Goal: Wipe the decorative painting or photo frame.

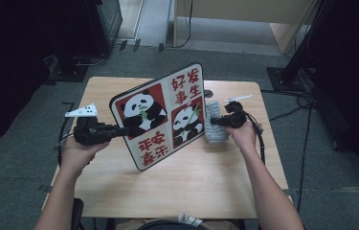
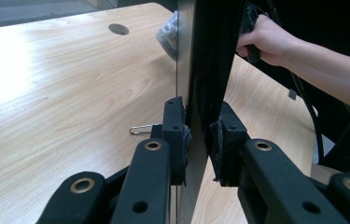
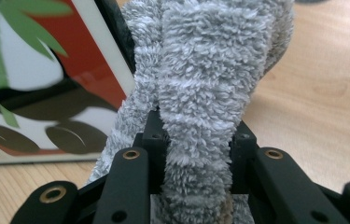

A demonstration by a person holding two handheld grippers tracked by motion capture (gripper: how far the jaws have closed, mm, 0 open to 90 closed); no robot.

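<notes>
Grey fluffy cloth (image 3: 200, 93) pinched between right gripper (image 3: 196, 154) fingers, just beside panda board (image 1: 160, 115); left gripper (image 2: 199, 140) fingers clamp board's edge, w/ board upright.

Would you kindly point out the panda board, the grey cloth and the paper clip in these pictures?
panda board (image 1: 160, 115): high view, the middle of its printed face.
grey cloth (image 3: 205, 70): right gripper view, the fluffy fold above the fingers.
paper clip (image 2: 141, 129): left gripper view, its wire loop on the table.
</notes>
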